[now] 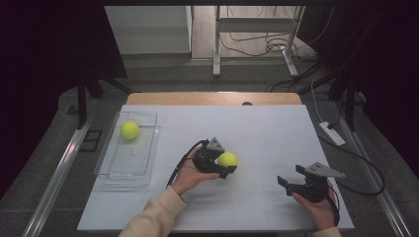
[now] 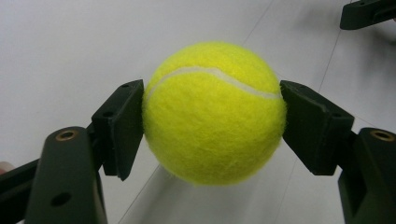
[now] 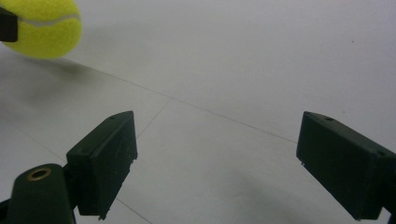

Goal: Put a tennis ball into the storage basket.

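tennis ball (image 2: pixel 214 114) | clamped between jaws | left hand-held gripper (image 2: pixel 212 116) | above table (image 1: pixel 267 128)

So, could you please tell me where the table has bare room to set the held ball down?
Bare table lies between the clear tray and the left gripper, which holds one tennis ball, and along the far edge. The tray, with another ball, has room too. Between both grippers it is tighter.

A clear tray (image 1: pixel 148 143) lay left of the left hand-held gripper (image 1: pixel 228 167), a second ball (image 1: pixel 130 130) inside it.
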Demonstrator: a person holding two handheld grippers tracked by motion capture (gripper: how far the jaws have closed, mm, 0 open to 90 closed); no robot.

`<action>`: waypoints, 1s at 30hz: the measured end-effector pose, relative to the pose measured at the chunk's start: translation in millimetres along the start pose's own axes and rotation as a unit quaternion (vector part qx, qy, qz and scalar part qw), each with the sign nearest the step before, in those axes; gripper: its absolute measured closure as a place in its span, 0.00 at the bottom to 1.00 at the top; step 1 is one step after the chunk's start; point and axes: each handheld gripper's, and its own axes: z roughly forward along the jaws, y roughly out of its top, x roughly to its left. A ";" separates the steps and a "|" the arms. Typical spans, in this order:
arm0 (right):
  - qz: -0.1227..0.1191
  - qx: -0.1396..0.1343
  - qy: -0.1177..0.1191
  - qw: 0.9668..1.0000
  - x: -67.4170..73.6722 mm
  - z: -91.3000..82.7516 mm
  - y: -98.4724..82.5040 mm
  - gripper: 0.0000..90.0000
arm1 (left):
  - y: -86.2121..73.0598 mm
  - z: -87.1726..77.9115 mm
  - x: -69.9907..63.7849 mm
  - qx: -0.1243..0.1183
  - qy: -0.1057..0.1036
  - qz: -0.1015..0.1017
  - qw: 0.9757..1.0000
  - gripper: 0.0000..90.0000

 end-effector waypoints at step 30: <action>-0.004 0.002 0.001 1.000 1.4 0.5 -1.1 0.14 | -8.3 -32.4 11.8 -0.042 0.013 -0.020 0.999 0.30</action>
